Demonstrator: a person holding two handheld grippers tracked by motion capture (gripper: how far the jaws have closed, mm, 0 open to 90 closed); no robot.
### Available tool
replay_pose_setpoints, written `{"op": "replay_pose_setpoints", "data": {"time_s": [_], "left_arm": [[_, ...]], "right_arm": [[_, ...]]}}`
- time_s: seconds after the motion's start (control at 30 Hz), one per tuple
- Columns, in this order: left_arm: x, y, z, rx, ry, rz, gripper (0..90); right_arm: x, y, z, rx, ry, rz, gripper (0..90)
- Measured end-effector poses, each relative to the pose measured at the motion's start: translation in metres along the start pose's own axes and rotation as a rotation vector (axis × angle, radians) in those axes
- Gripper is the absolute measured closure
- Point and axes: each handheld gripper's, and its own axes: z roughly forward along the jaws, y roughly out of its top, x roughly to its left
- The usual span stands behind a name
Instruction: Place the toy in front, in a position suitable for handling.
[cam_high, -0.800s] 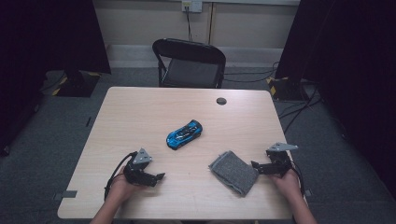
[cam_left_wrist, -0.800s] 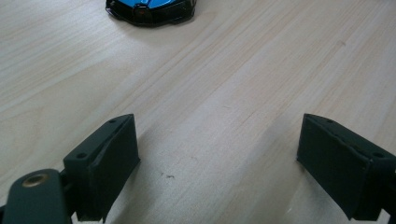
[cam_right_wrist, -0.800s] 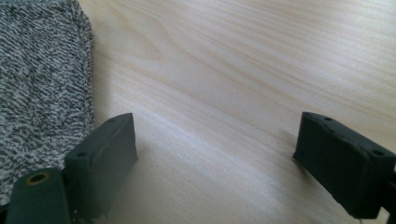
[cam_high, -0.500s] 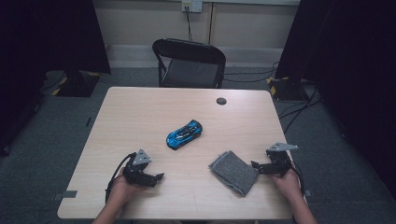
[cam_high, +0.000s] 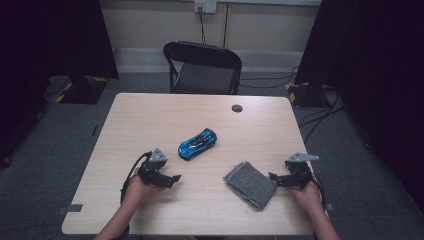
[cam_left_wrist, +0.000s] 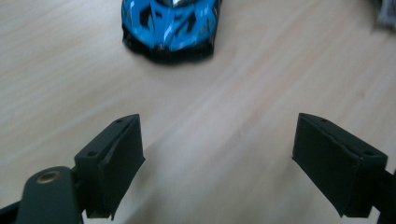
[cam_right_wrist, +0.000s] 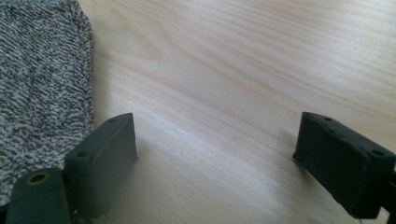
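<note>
A light wooden table with rounded corners carries a small glossy blue toy sports car with black trim near its middle, lying at a slant, and a folded grey speckled terry cloth nearer the person's edge, to the right of centre. The left gripper rests low over the tabletop in the person's left hand, its black jaws spread wide with bare wood between them; in the left gripper view the blue toy car sits ahead of the jaws, a little left of their line, apart from both pads, with nothing lying between it and the gripper. The right gripper is held in the right hand near the table's right side, its jaws likewise wide apart and holding nothing; they point toward the cloth, and in the right gripper view the grey cloth lies just beside the left-hand jaw, its edge running up along that side, while the gap between the jaws shows plain wood. The car and the cloth lie well apart. A small dark round disc sits near the table's far edge, clear of everything else. Beyond the table stands a black folding chair on grey carpet, with black curtains on either side and cables trailing across the floor at the right.
</note>
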Motion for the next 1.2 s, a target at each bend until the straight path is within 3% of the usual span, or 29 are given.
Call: {"op": "replay_pose_setpoints", "data": {"time_s": [0.03,0.13,0.17,0.2,0.4,0.7,0.8,0.9,1.03,1.2], "left_arm": [[0.000,0.004,0.003,-0.003,-0.004,-0.005,16.0],[0.002,0.029,0.019,-0.015,0.009,0.041,16.2],[0.002,0.029,0.019,-0.015,0.009,0.041,15.8],[0.004,0.041,0.027,-0.012,0.024,0.048,16.0],[0.012,0.062,0.046,-0.007,0.037,0.082,16.3],[0.024,0.066,0.067,0.007,0.052,0.059,15.2],[0.026,0.072,0.069,-0.026,0.030,0.100,15.3],[0.024,0.083,0.076,-0.022,0.020,0.117,16.3],[0.023,0.086,0.084,-0.003,-0.011,0.138,17.0],[0.023,0.083,0.095,0.021,-0.014,0.127,18.8]], "right_arm": [[0.000,0.000,0.000,0.000,0.000,0.000,11.9],[0.000,0.000,0.000,0.000,0.000,0.000,11.9],[0.000,0.000,0.000,0.000,0.000,0.000,11.9],[0.000,0.000,0.000,0.000,0.000,0.000,11.9],[0.000,0.000,0.000,0.000,0.000,0.000,11.9],[0.000,0.000,0.000,0.000,-0.002,0.001,11.9],[0.000,0.000,0.000,0.000,-0.002,0.001,11.9],[0.000,0.000,0.000,0.000,-0.002,0.001,11.9],[0.000,0.000,0.000,0.000,-0.002,0.001,11.9],[0.000,0.000,0.000,0.000,-0.002,0.001,11.9]]}}
